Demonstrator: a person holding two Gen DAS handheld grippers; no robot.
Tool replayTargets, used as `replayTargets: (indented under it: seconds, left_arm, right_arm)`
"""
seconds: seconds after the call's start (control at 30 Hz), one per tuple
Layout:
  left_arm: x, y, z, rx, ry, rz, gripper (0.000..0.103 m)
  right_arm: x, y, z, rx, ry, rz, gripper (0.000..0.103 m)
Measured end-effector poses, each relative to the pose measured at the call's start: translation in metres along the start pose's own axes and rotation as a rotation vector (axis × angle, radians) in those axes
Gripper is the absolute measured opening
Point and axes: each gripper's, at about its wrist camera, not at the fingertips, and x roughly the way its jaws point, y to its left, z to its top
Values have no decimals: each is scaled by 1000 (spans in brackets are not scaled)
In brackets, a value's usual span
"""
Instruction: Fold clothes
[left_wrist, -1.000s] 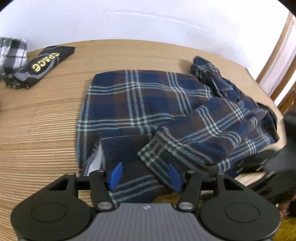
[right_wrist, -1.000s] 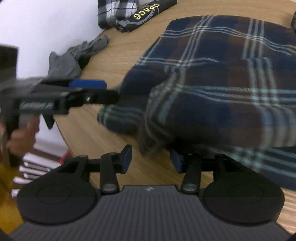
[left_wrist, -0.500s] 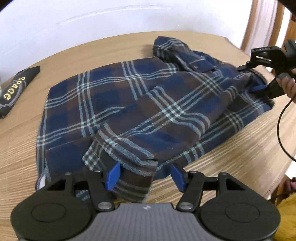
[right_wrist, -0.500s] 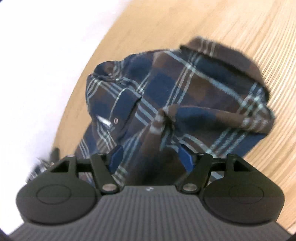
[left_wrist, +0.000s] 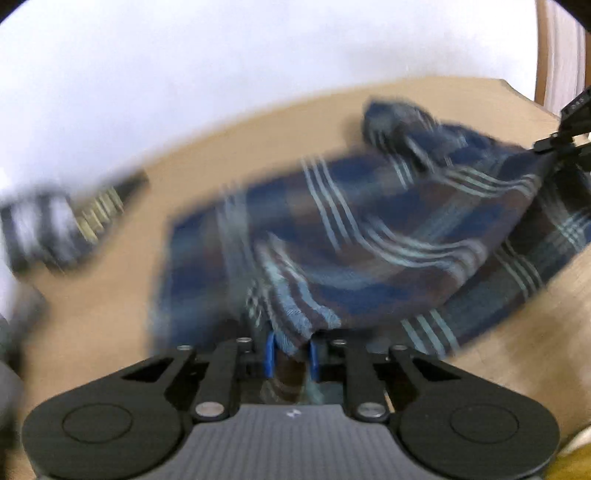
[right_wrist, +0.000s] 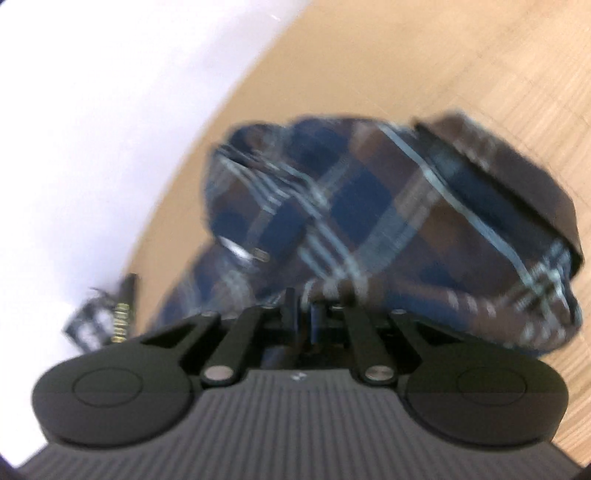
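Left wrist view, blurred. Far left edge of the worktop (left_wrist: 229, 155): a small heap of black-and-white checked cloth (left_wrist: 33, 229) touching a dark strip with yellow lettering (left_wrist: 107, 206), lettering unreadable. Worktop is light wood with fine parallel ribbing, edge curved against a white wall (left_wrist: 221, 55).

Centre: plaid shirt (left_wrist: 369, 236), soft woven fabric in navy and brown blocks with pale blue-white stripes, rumpled and partly doubled over itself, lying across the middle and right of the worktop. Its collar end (left_wrist: 399, 118) bunches toward the far edge.

Left hand-held gripper (left_wrist: 291, 354), black with blue pads, jaws closing, a fold of the shirt's near edge caught between the pads; fabric rises straight from the fingertips. At the right border the other black tool meets the shirt's right end.

Right wrist view, also blurred. Checked cloth and the lettered strip (right_wrist: 122, 314) show small at the left, near the worktop's wall-side edge. Shirt (right_wrist: 388, 206) fills the centre, a brown-edged hem folding over along the right. A button (right_wrist: 260, 254) glints on a flap at the left. Right hand-held gripper (right_wrist: 304, 314) has its pads pressed nearly together, pinching a thin bunch of the shirt fabric right at the tips.
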Motion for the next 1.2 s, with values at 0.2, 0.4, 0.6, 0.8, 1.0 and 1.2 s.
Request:
replayTargets:
  seconds: [0.2, 0.4, 0.6, 0.8, 1.0, 1.2]
  left_arm:
    - [18, -4, -24, 49, 138, -11, 29]
    - [50, -27, -61, 77, 276, 16, 45]
    - [17, -3, -55, 19, 276, -23, 47]
    - [-22, 16, -32, -165, 147, -101, 56]
    - [-1, -9, -32, -207, 221, -139, 51]
    - [9, -31, -57, -120, 235, 9, 54]
  right_arm:
    - [-3, -20, -16, -48, 30, 17, 9]
    - [21, -68, -39, 40, 146, -40, 14]
    - [-19, -47, -39, -200, 221, -99, 42]
    - [-37, 3, -55, -581, 170, -105, 43]
    - [4, 28, -54, -683, 161, -101, 43]
    - [15, 70, -108, -1080, 247, 22, 54]
